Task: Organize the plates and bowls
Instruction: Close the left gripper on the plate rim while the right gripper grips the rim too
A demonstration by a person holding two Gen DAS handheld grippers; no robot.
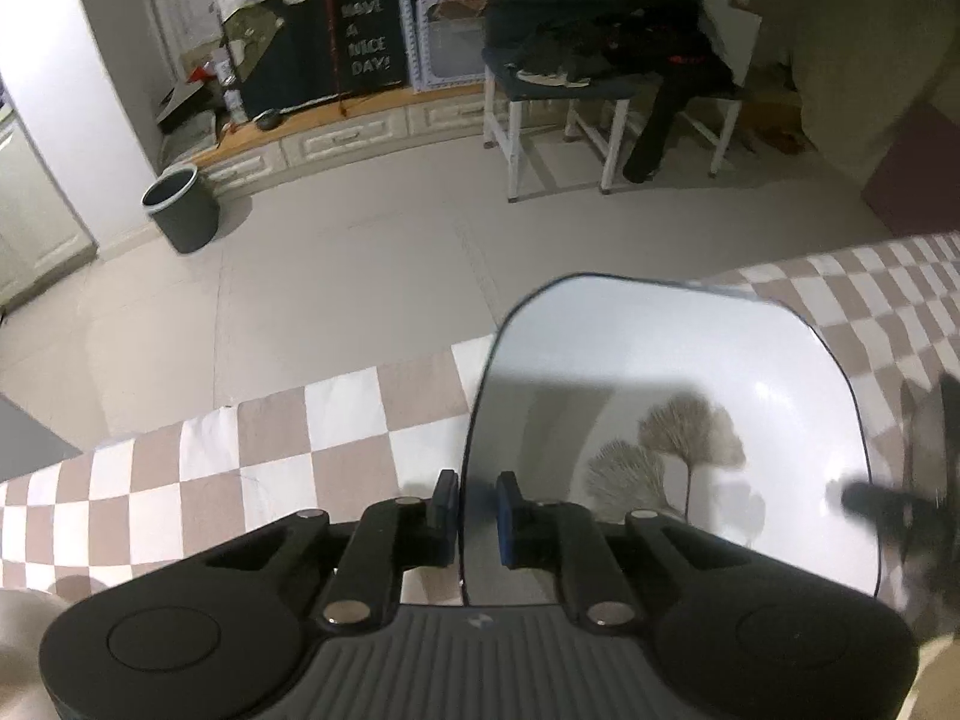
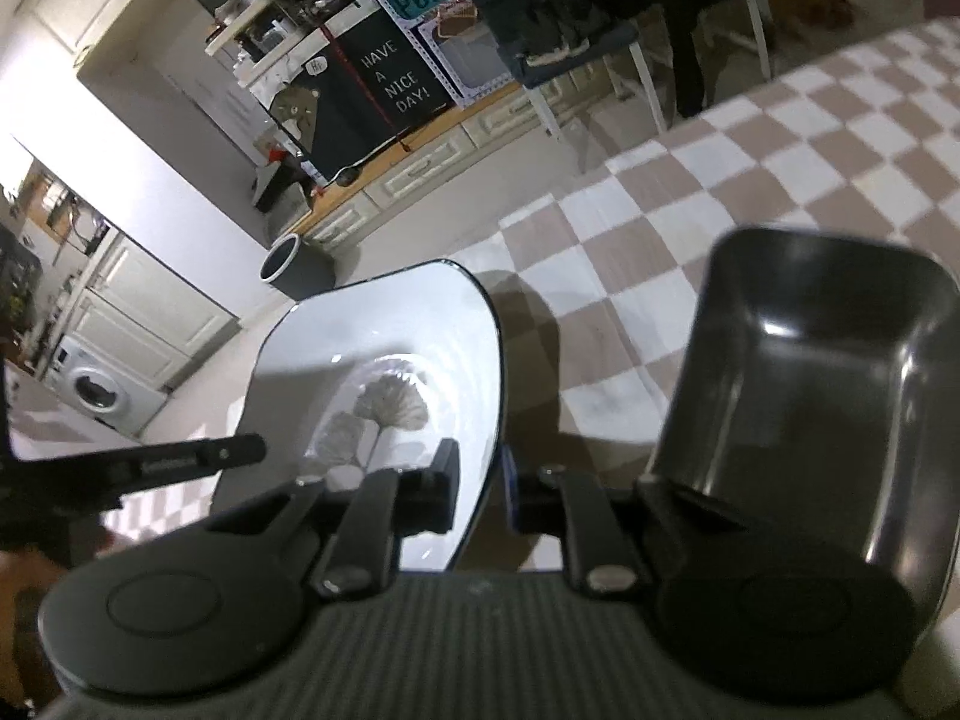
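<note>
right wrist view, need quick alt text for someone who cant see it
The right tongs grip the rim of a white square plate with a grey leaf print, held above a beige-and-white checkered tablecloth. A black rectangular dish sits to its right.

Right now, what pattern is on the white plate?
Grey ginkgo-like leaf prints on the white plate with a thin dark rim; clearest in the left wrist view.

Checkered tablecloth (image 1: 336, 420); grey bin (image 1: 180, 210) on floor; "HAVE A NICE DAY!" sign (image 1: 367, 39); washing machine (image 2: 99, 393).
</note>
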